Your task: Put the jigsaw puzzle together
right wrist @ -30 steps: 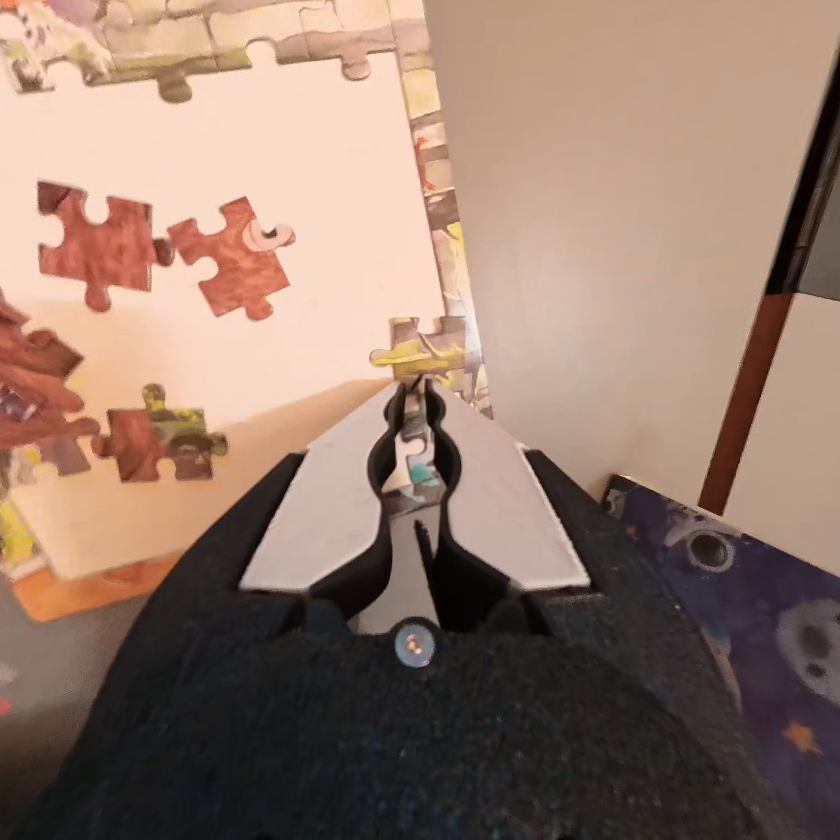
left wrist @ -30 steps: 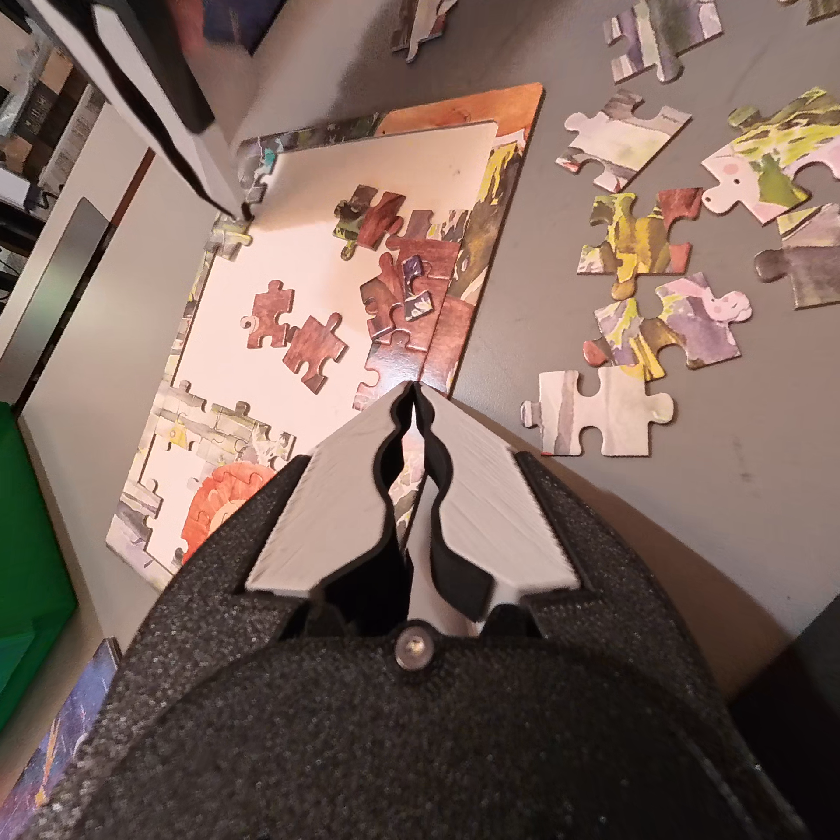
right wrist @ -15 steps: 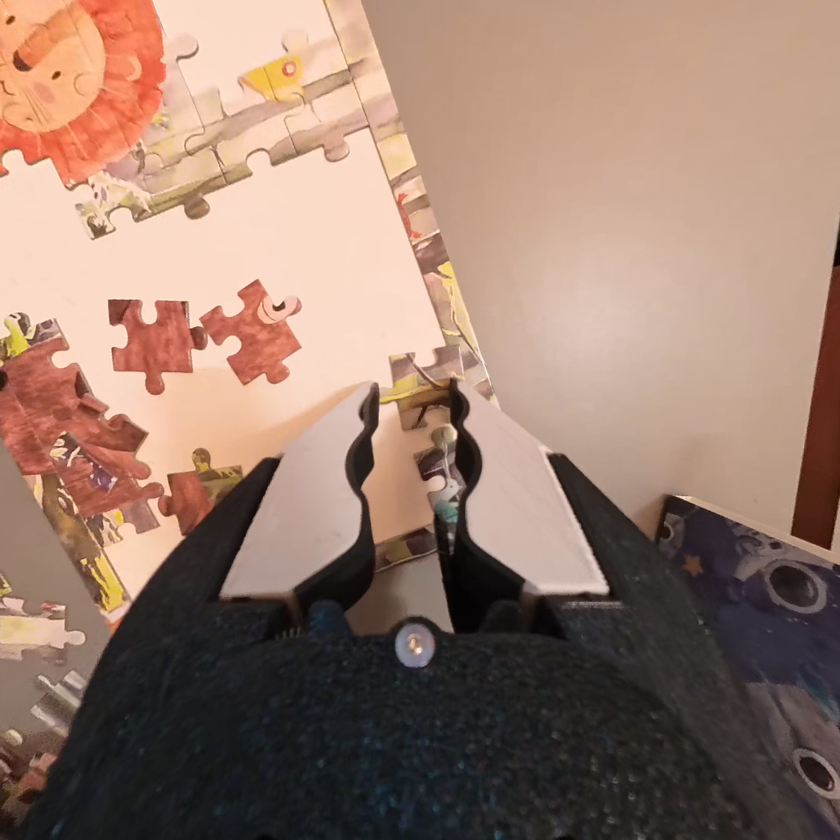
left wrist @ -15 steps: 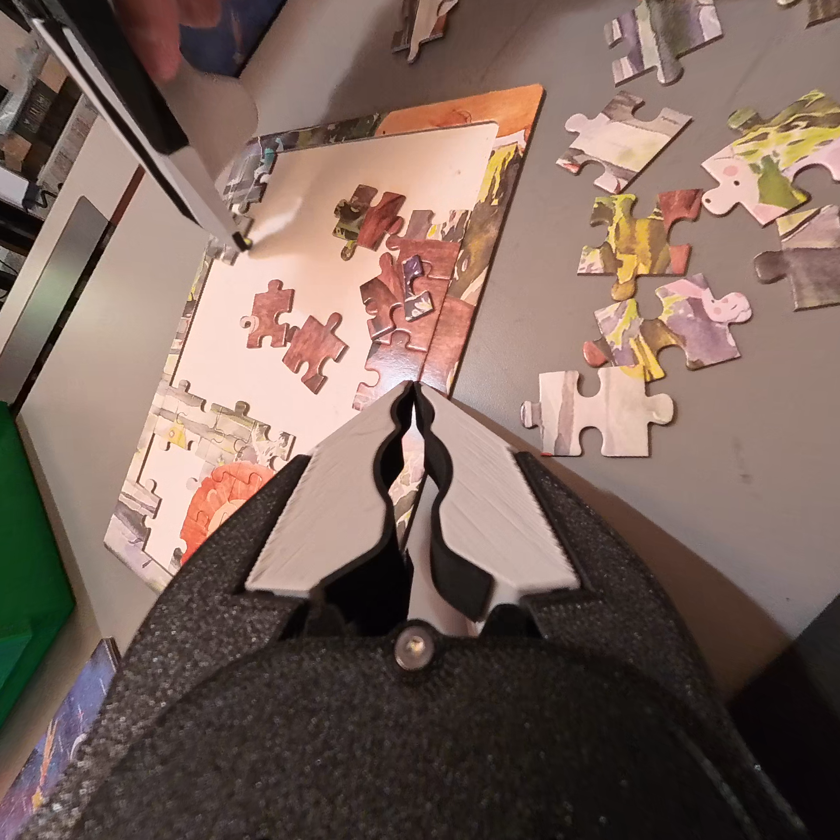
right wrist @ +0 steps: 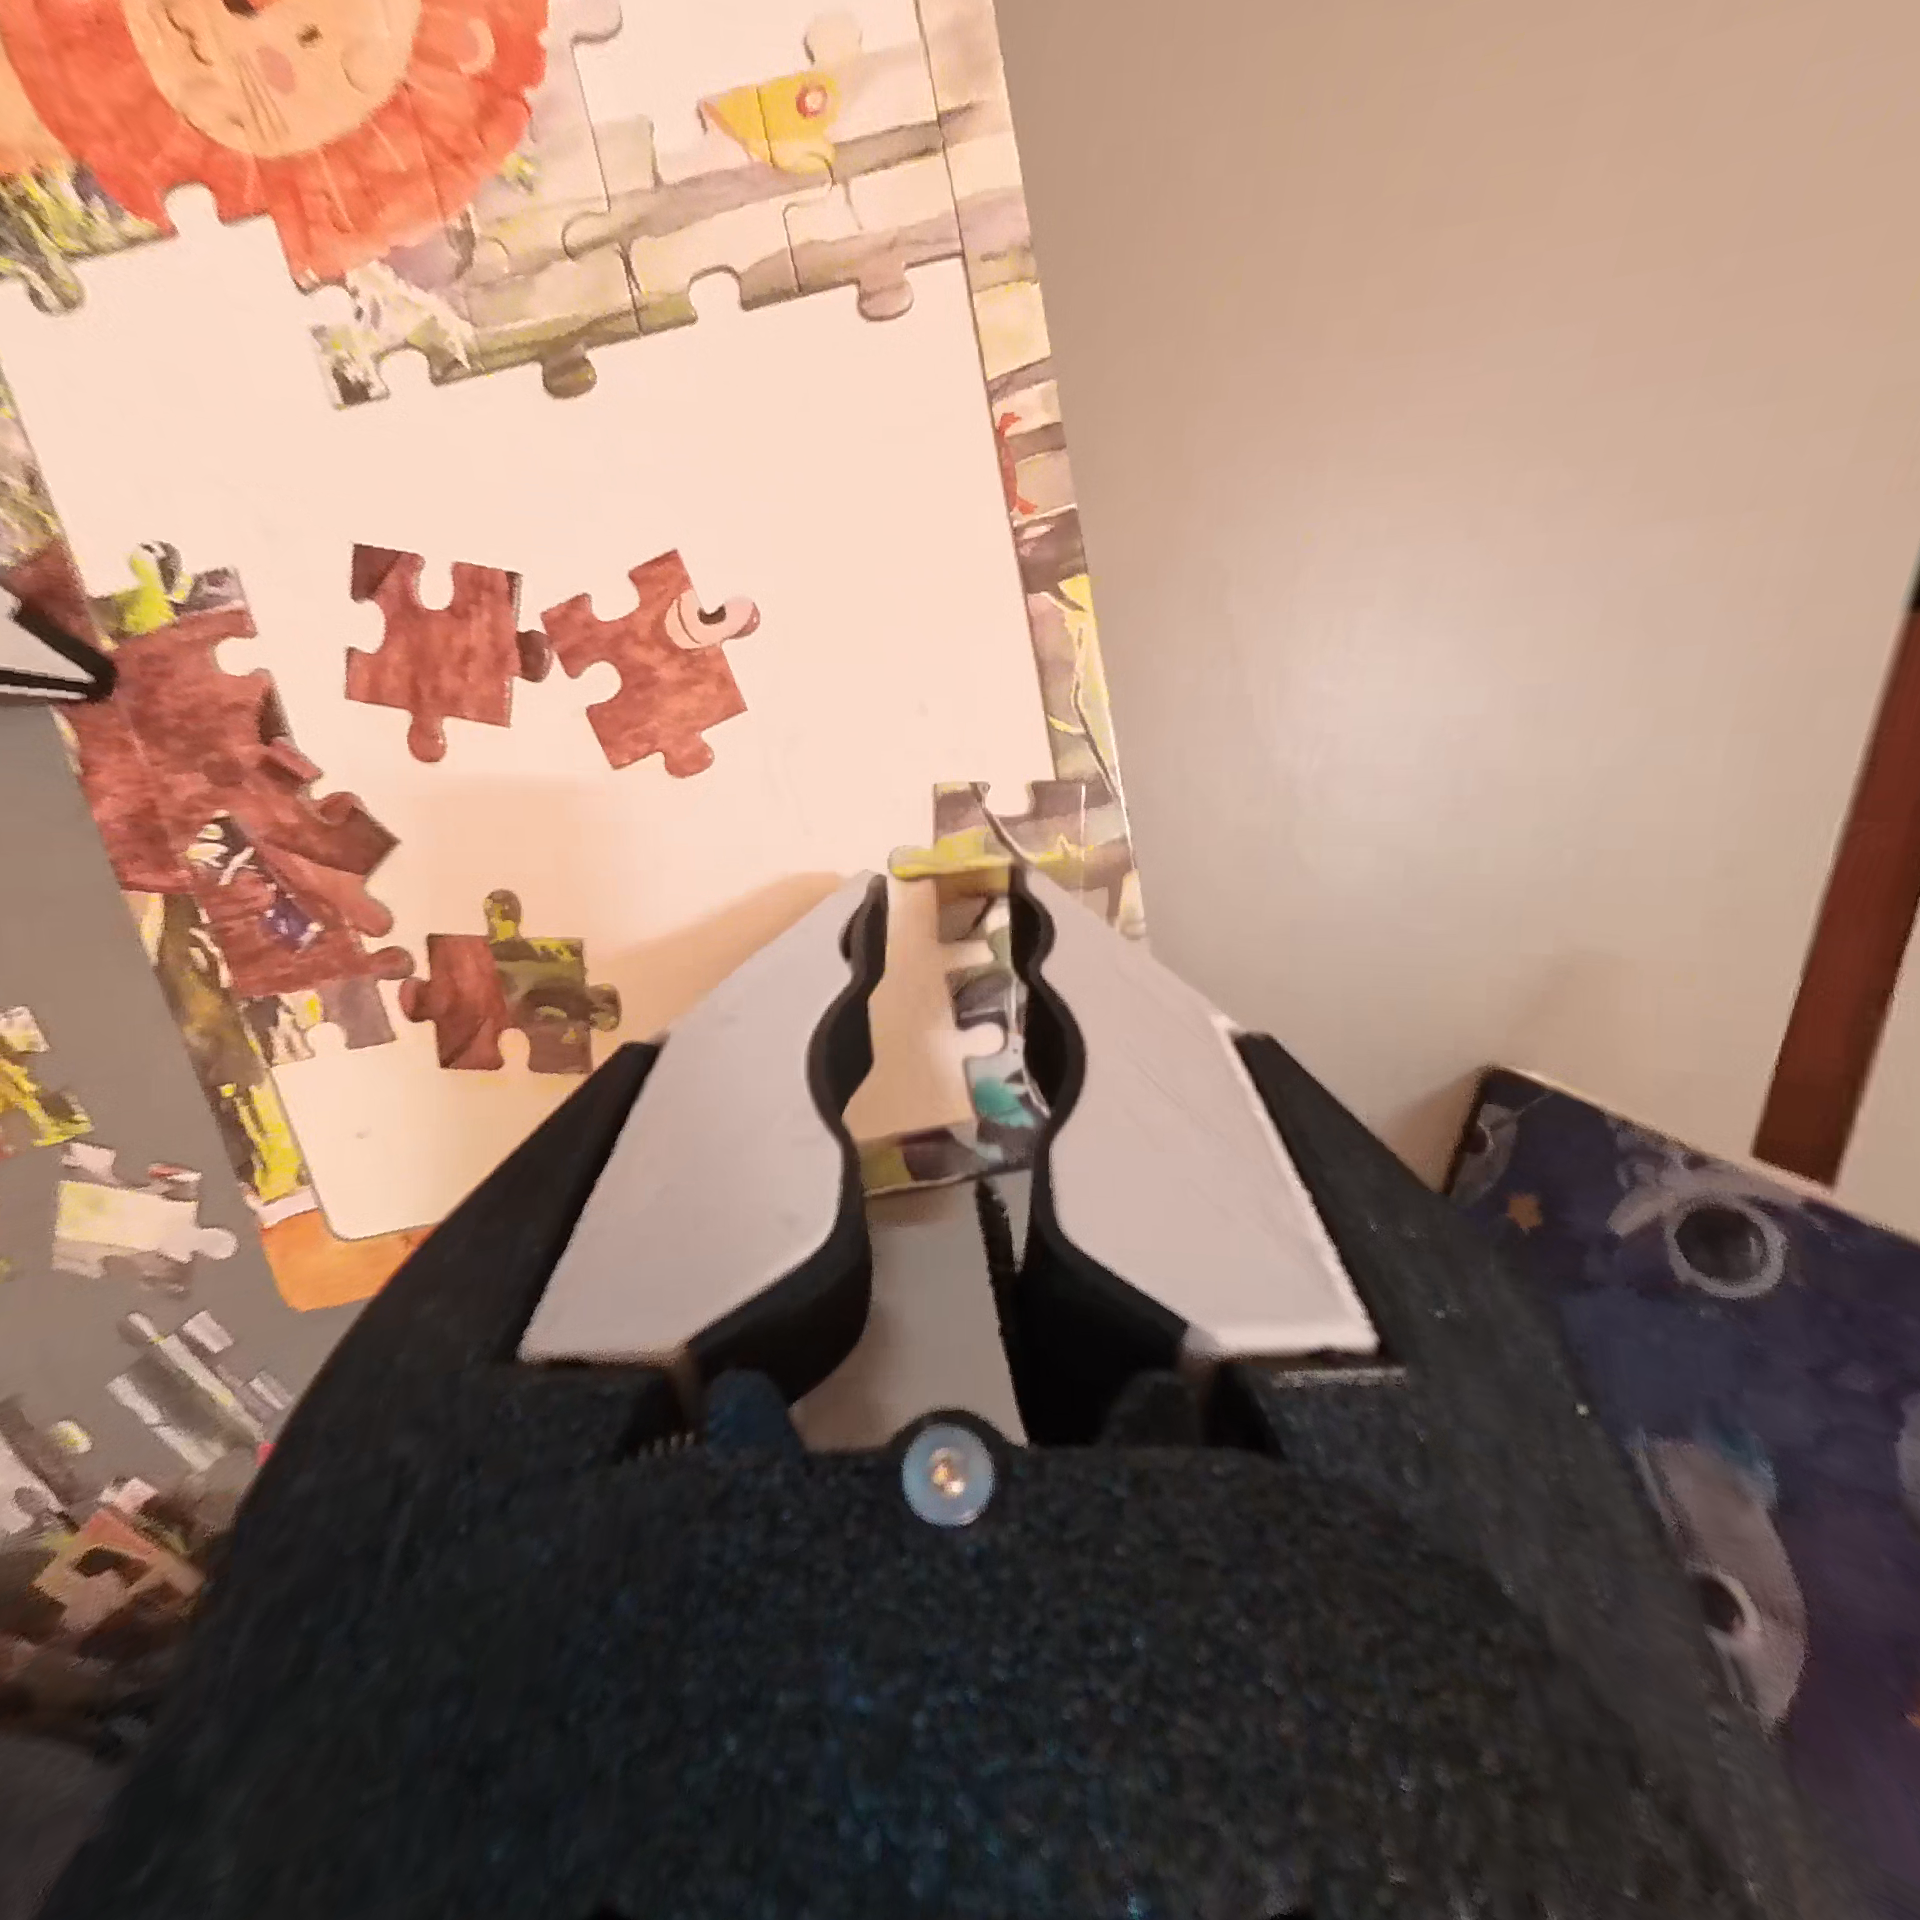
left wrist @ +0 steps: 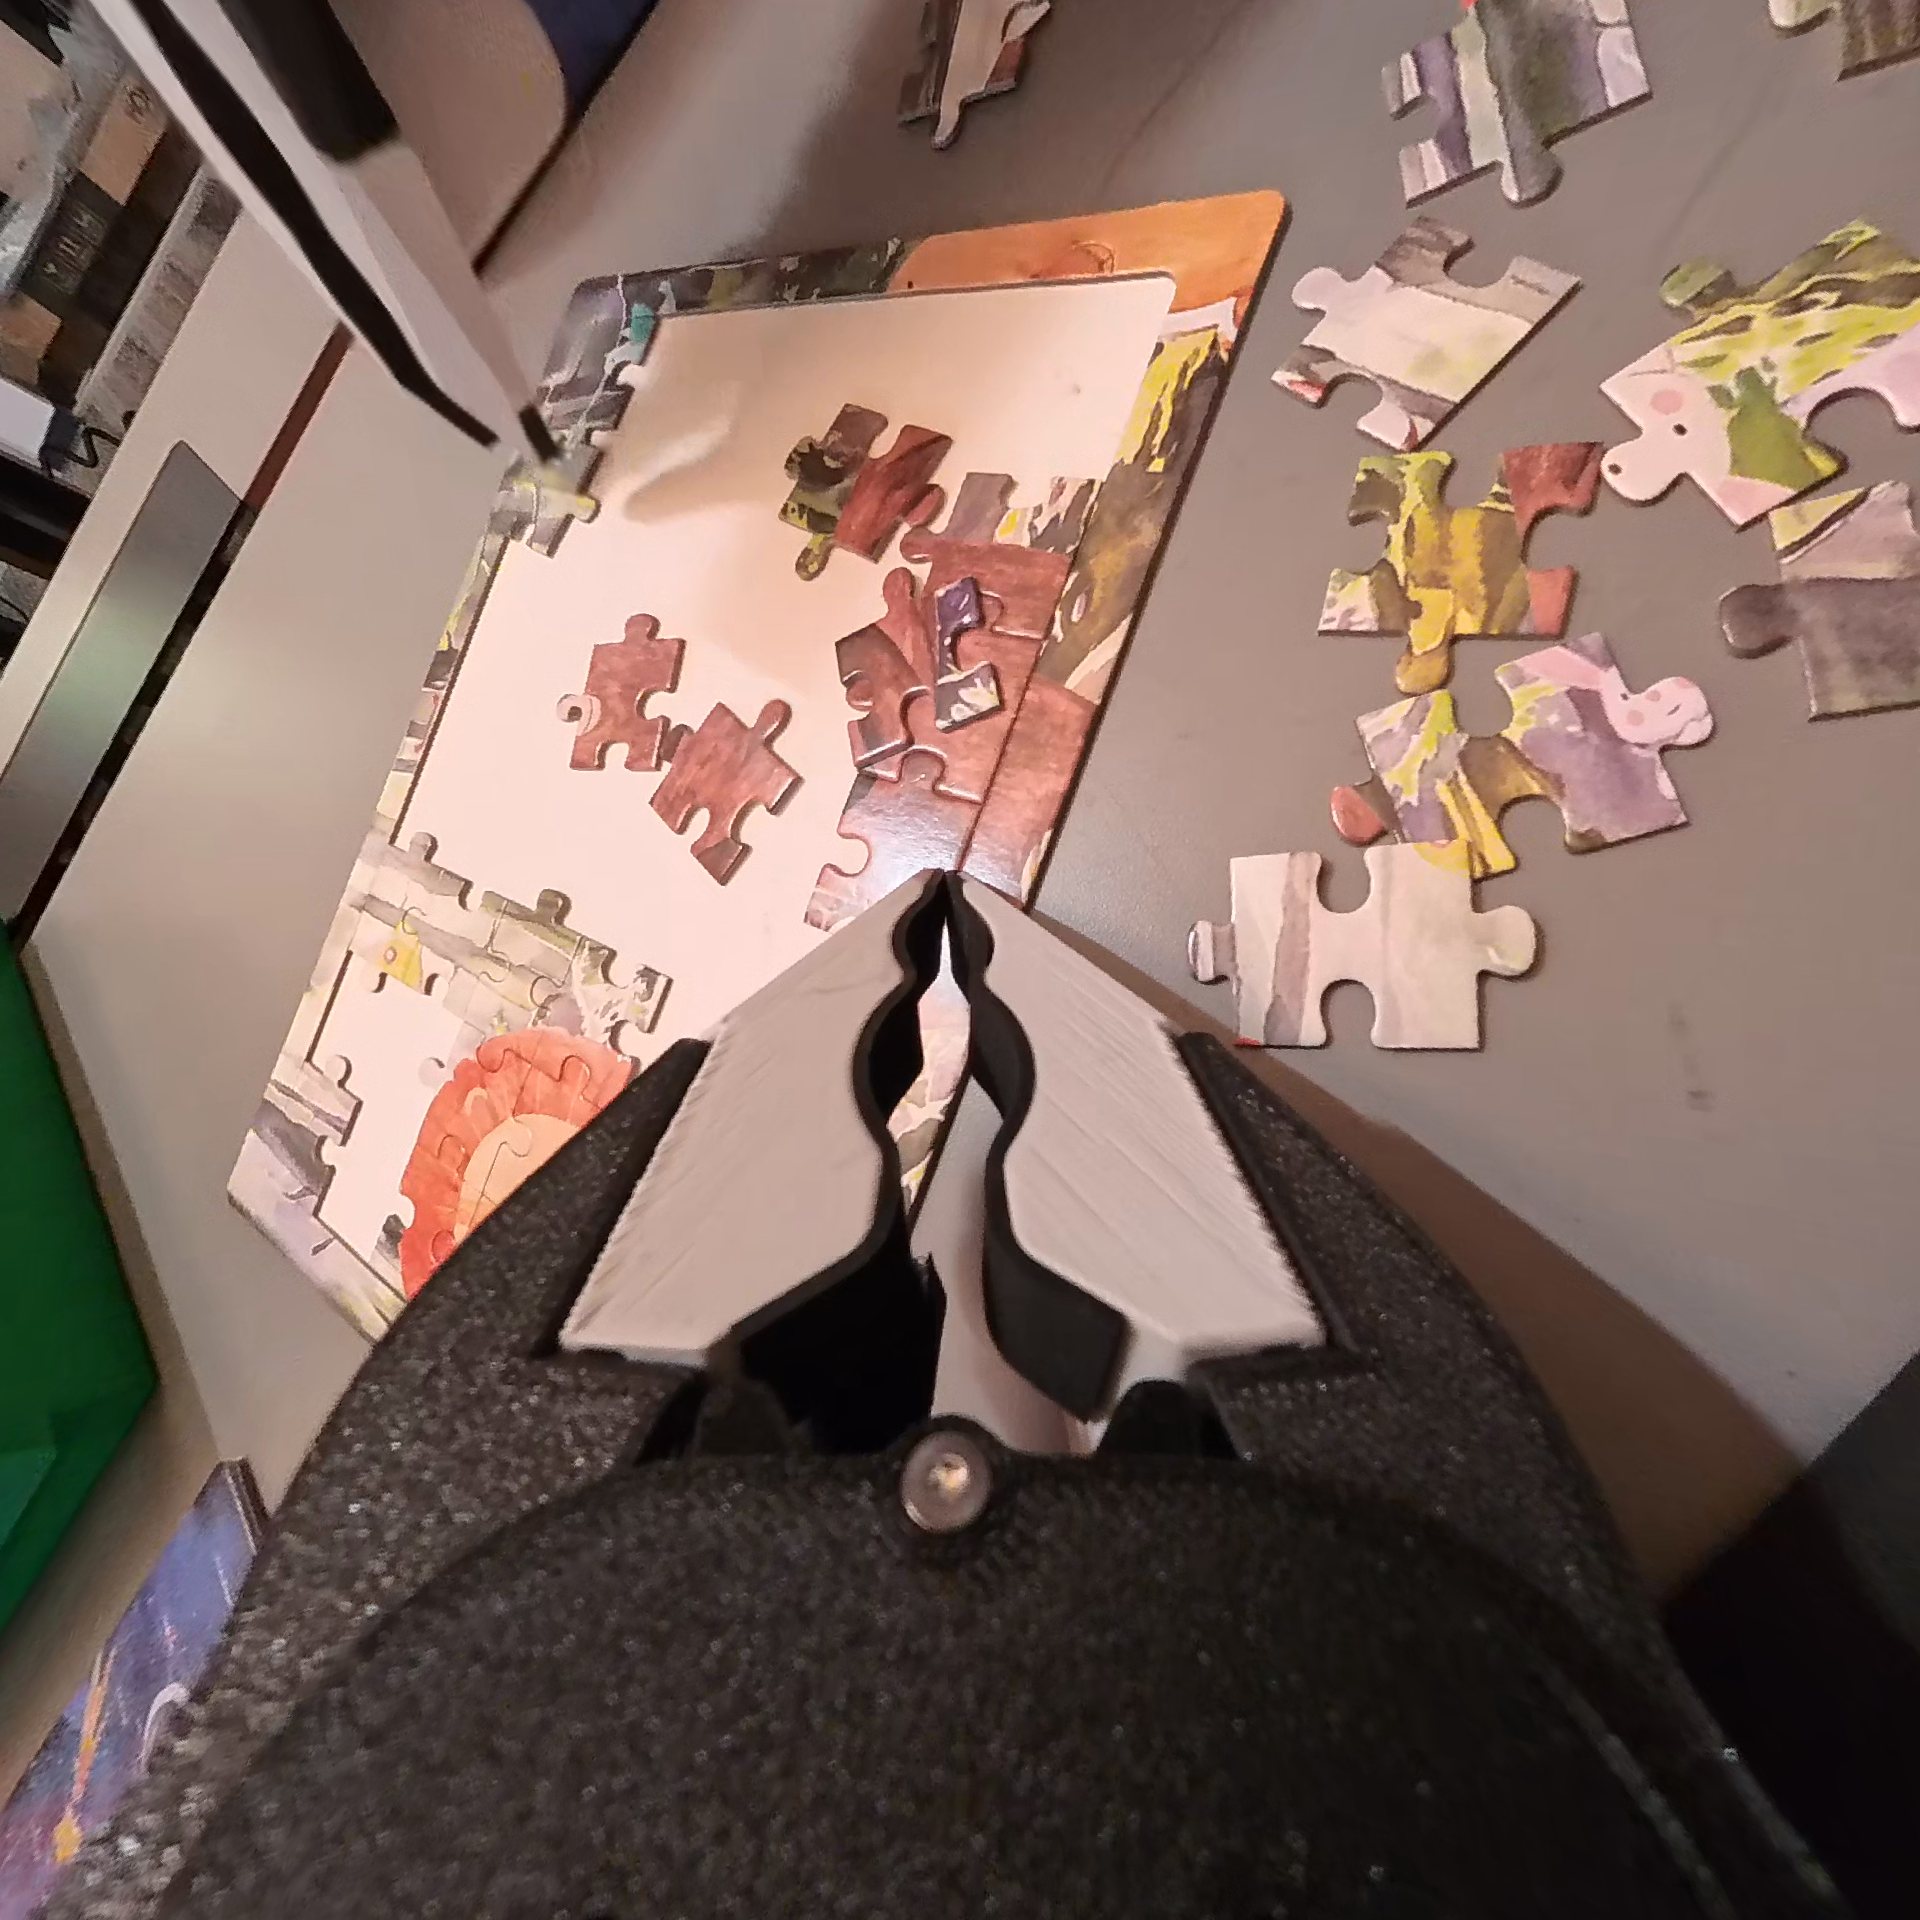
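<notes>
The puzzle board (left wrist: 883,353) lies flat, white inside, with a finished lion (left wrist: 488,1132) and grey pieces at one end. Two brown pieces (left wrist: 686,748) lie loose on its middle. My left gripper (left wrist: 943,883) is shut and empty over the board's brown corner. My right gripper (right wrist: 951,883) is open. Just beyond its tips a green-grey piece (right wrist: 971,842) lies on the board (right wrist: 727,468) against the right border, free of the fingers. The right gripper also shows in the left wrist view (left wrist: 514,436), above that far border. The lion (right wrist: 281,94) is at the top.
Several loose pieces lie on the grey table right of the board, such as a pale grey one (left wrist: 1361,945) and a pink-and-green one (left wrist: 1745,416). A green box (left wrist: 52,1247) stands at the left. A dark blue picture box (right wrist: 1714,1299) lies by the board's corner. Spacing between my two grippers at the tips: around 20 cm.
My right gripper has opened, let go of the green-grey piece at the board's border, and drawn back and upward. My left gripper has not moved.
</notes>
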Motion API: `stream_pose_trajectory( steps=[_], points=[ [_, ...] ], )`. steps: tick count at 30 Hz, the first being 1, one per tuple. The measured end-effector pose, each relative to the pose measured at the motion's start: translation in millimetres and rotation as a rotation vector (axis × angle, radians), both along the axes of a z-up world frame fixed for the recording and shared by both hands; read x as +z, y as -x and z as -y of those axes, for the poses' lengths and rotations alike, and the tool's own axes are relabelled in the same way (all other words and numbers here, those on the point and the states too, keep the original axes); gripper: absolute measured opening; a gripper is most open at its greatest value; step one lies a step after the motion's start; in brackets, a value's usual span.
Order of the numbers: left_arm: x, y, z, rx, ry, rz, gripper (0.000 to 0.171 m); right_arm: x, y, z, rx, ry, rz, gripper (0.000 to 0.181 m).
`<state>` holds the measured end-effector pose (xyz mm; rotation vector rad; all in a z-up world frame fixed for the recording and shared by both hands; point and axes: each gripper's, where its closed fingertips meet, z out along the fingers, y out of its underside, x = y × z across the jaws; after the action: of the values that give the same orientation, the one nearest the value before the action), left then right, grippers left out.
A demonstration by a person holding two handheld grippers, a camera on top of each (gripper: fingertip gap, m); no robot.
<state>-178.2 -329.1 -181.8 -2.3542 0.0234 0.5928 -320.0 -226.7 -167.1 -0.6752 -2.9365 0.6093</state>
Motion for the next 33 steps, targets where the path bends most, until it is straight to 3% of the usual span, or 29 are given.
stream_pose_trajectory(
  steps=[2,3,6,11,15,21,22,25,30,33],
  points=[
    [0,0,0,0.000,-0.001,0.002,0.000,9,10,-10,-0.077,0.001,-0.057,0.001],
    [0,0,0,0.001,-0.001,0.003,0.000,10,14,-13,-0.122,0.010,-0.077,0.000],
    [0,0,0,0.001,0.001,0.000,0.000,2,6,6,-0.142,0.087,-0.040,0.002],
    [0,0,0,0.002,-0.002,0.004,0.000,-16,5,11,-0.137,0.028,-0.104,0.000],
    [0,0,0,0.002,-0.002,0.003,0.000,-15,-2,-2,-0.165,0.020,-0.043,0.000],
    [0,0,0,0.002,-0.001,0.000,0.000,2,7,-23,-0.214,-0.015,-0.100,0.000],
    [0,0,0,0.002,-0.001,0.000,0.000,2,7,-31,-0.242,-0.041,-0.100,0.002],
    [0,0,0,0.001,-0.002,0.001,0.000,-2,-7,-40,-0.314,-0.036,-0.031,0.036],
    [0,0,0,0.001,-0.003,0.002,0.000,-8,-6,-36,-0.352,-0.005,-0.144,0.034],
    [0,0,0,0.001,-0.002,0.001,0.000,-13,-8,-28,-0.359,0.024,-0.111,0.041]
  ],
)
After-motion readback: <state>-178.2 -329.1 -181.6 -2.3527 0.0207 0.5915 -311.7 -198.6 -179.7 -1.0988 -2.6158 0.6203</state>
